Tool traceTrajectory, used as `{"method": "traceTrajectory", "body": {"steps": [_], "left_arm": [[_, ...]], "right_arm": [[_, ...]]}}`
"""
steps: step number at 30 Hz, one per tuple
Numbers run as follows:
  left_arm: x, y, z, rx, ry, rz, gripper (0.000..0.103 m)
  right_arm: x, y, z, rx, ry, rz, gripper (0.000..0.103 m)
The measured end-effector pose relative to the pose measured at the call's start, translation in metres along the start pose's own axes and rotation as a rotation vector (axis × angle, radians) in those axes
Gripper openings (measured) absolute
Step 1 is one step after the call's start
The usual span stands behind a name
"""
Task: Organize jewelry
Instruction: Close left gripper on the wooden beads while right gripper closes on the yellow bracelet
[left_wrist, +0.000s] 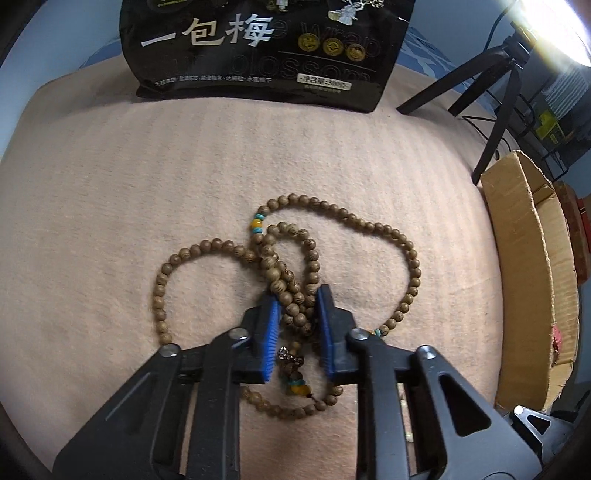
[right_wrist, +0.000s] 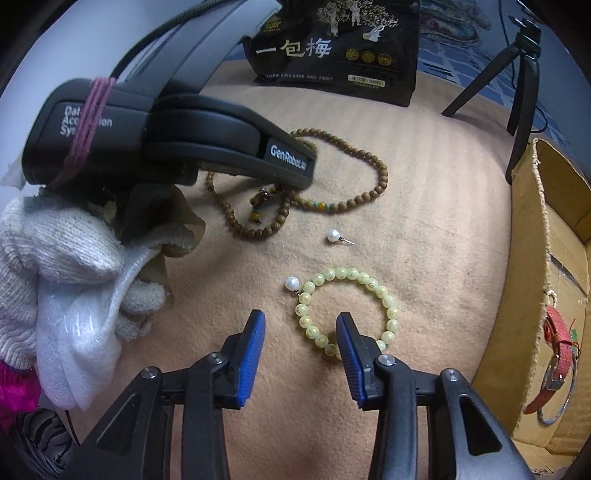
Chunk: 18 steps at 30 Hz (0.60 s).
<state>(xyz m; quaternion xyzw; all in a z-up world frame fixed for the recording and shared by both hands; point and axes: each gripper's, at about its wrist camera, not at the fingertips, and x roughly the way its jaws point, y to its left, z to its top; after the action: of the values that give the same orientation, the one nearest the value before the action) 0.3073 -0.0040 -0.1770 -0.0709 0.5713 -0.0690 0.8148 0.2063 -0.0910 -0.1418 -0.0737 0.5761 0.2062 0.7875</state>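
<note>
Between left tongs (left_wrist: 297, 297) pads: wooden bead necklace (left_wrist: 291, 266), pinched.

My work surface was a tan blanket (left_wrist: 147, 177); a black tripod (left_wrist: 495, 96) stood behind, with bright glare (left_wrist: 554, 26) upper right.

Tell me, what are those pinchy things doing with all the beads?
A person is tidying jewelry on a beige cloth with a gripper in each hand. The left gripper is down over the long wooden bead necklace, with a bunch of its strands between the blue pads. The right gripper is open, and one finger rests over the pale green bracelet. Two loose pearls lie nearby. A cardboard box waits at the right.
</note>
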Motion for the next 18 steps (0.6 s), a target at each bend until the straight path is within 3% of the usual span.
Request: {"method": "traceTrajectory", "body": {"steps": [6,8,10,13,18], "left_arm": [[-0.001,0.003,-0.002,0.014,-0.014,0.001,0.011],[-0.002,0.006,-0.001,-0.002,-0.012,-0.014,0.010],[-0.005,0.014,-0.002,-0.014,-0.011,-0.023,0.009],[-0.010,0.021,-0.003,-0.026,-0.017,-0.019,0.009],[-0.021,0.036,-0.005,-0.065,-0.036,-0.023,0.009]], "right_arm": [[0.010,0.000,-0.001,-0.020,0.019,-0.029,0.036],[0.009,0.000,-0.002,-0.025,0.014,-0.040,0.030],[0.008,-0.001,-0.003,-0.023,0.009,-0.045,0.015],[0.006,-0.005,-0.004,-0.008,0.005,-0.039,0.005],[0.001,-0.003,-0.004,-0.010,-0.010,-0.042,0.005]]}}
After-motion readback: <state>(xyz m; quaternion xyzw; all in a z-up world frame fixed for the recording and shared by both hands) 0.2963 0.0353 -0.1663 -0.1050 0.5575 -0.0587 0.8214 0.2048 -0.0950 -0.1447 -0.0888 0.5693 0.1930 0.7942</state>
